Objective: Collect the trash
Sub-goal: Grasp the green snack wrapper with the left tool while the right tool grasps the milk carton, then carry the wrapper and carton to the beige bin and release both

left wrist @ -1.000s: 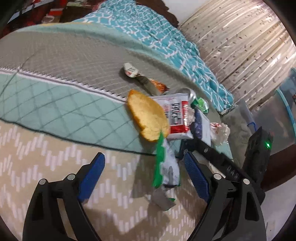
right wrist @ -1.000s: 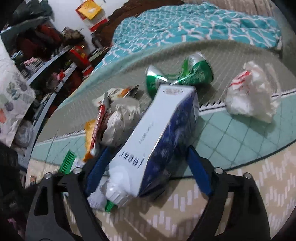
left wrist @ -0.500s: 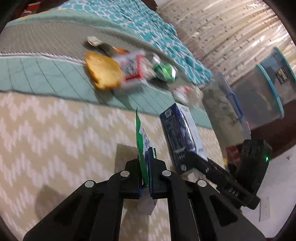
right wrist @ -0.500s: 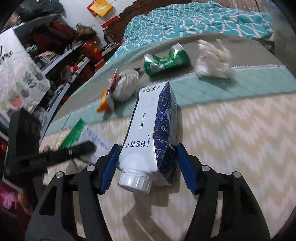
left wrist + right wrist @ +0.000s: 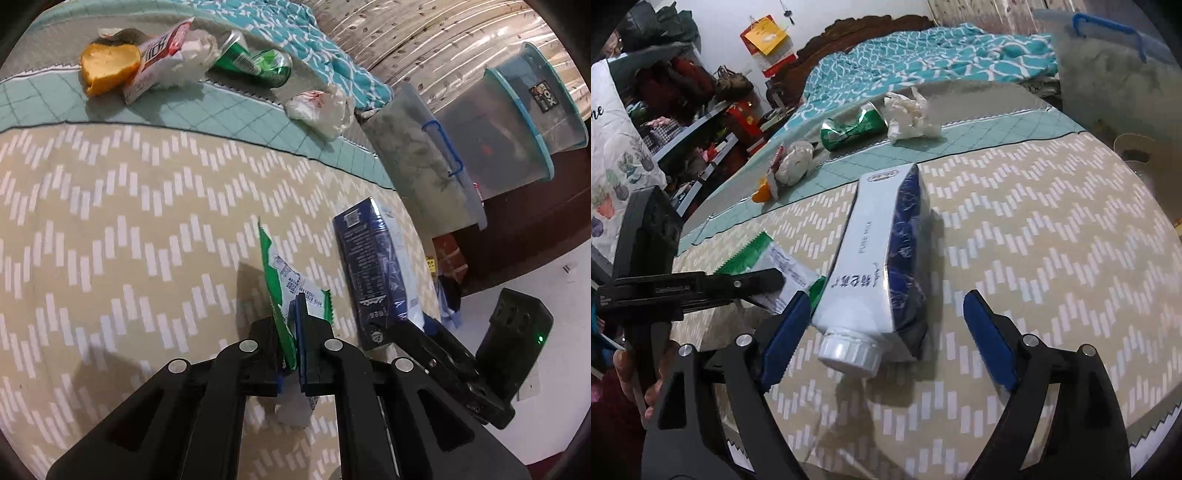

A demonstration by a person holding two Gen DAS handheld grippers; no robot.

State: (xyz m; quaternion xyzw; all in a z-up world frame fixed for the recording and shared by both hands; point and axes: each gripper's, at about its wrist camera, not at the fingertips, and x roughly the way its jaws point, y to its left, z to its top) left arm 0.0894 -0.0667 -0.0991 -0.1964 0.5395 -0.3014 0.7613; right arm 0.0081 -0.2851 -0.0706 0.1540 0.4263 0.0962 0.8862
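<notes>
**Wrapper pinched, milk carton being let go near the bed's edge**

While the left gripper (image 5: 291, 332) stays out of the carton's way, its jaws are pressed together on a green-and-white snack wrapper (image 5: 284, 280), which stands up thin and floppy from between the pads. It looks feather-light and crinkly, so a pinch anywhere on its flat body should do, though a slick film like that could slide out of a loose grip.

Beside it, the right gripper (image 5: 882, 332) has its jaws opening around a blue-and-white milk carton (image 5: 882, 254). The carton lies on its side on the beige zigzag bedspread (image 5: 1052, 229), near the bed's near edge, with its white screw cap (image 5: 849, 352) pointing toward the gripper. Neither blue pad presses on it: the left pad sits just beside the cap end, the right pad well clear. The carton's walls look dented, so it is probably empty, light and easy to crush; across its two broad faces near the cap end is the surest hold, since the glossy skin may slip.

Farther up the bed, toward the teal band, lie a crushed green can (image 5: 853, 125), crumpled white paper (image 5: 910, 116) and more wrappers (image 5: 155, 59), well apart from both grippers.
</notes>
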